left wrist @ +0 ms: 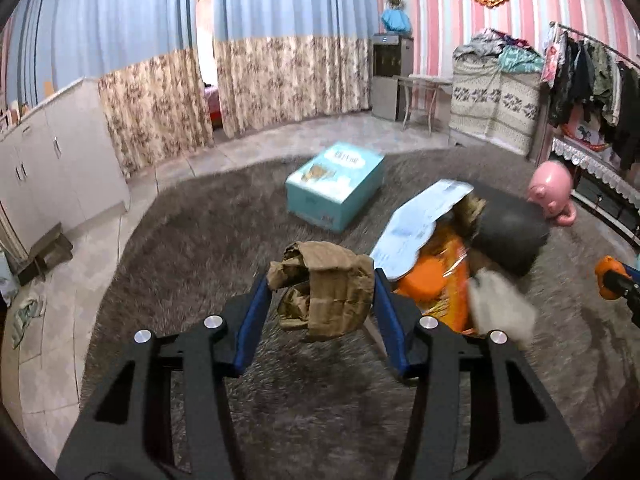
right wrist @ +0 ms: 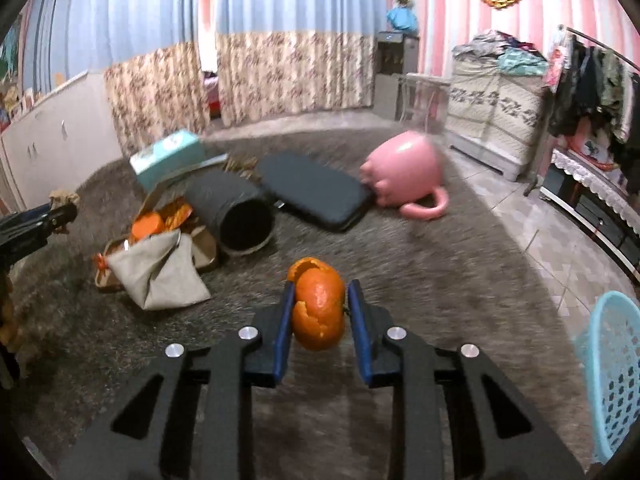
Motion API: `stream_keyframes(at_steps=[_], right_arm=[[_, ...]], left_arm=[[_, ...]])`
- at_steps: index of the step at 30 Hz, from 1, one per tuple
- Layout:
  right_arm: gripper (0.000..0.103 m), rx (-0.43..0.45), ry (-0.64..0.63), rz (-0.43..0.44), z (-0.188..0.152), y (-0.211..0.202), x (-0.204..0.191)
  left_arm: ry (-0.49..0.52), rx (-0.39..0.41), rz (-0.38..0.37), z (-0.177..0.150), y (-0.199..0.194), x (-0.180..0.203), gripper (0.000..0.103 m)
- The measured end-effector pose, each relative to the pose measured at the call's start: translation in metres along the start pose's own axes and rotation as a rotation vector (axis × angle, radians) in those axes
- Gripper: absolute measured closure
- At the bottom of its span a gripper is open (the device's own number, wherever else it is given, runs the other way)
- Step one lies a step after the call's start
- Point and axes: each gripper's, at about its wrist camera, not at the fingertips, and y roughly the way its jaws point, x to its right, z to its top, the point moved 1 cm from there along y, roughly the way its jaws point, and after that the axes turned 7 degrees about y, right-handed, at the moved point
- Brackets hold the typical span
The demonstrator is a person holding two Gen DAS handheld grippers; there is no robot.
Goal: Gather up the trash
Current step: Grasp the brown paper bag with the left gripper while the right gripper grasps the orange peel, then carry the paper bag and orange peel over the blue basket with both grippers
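Observation:
In the left wrist view my left gripper [left wrist: 322,284] is shut on a crumpled piece of brown cardboard [left wrist: 336,300], held just above the shaggy grey rug [left wrist: 200,240]. In the right wrist view my right gripper [right wrist: 321,286] is shut on a curled orange peel [right wrist: 318,312], also lifted off the rug. A heap of trash lies between both: an orange wrapper [right wrist: 160,220], a grey paper bag [right wrist: 160,276], a white sheet [left wrist: 420,220] and a black tube [right wrist: 236,212]. The other gripper shows at each view's edge.
A teal box [left wrist: 336,184] stands further back on the rug. A pink pig-shaped mug [right wrist: 404,172] lies on its side beside a flat black case [right wrist: 316,196]. A light blue perforated basket [right wrist: 612,380] is at the right edge. White cabinets stand left, a clothes rack right.

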Motion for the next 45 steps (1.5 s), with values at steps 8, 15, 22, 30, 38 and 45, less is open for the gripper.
stream_keyframes(at_steps=[8, 15, 22, 30, 38, 45], right_arm=[[0.076, 0.116, 0.06, -0.136, 0.007, -0.072, 0.078], [0.076, 0.182, 0.16, -0.293, -0.009, -0.12, 0.164], [0.076, 0.218, 0.264, -0.434, -0.025, -0.138, 0.232], [0.076, 0.219, 0.371, -0.514, -0.038, -0.134, 0.289], [0.076, 0.212, 0.421, -0.569, -0.048, -0.133, 0.324], [0.076, 0.183, 0.455, -0.609, -0.062, -0.132, 0.348]], left_arm=[[0.049, 0.104, -0.076, 0.027, -0.048, 0.061, 0.053], [0.127, 0.142, -0.18, 0.041, -0.067, 0.139, 0.053], [0.232, 0.185, -0.303, 0.04, -0.087, 0.229, 0.053], [0.318, 0.164, -0.436, 0.024, -0.082, 0.323, 0.053], [0.369, 0.159, -0.541, 0.021, -0.079, 0.403, 0.053], [0.431, 0.133, -0.609, 0.01, -0.068, 0.465, 0.053]])
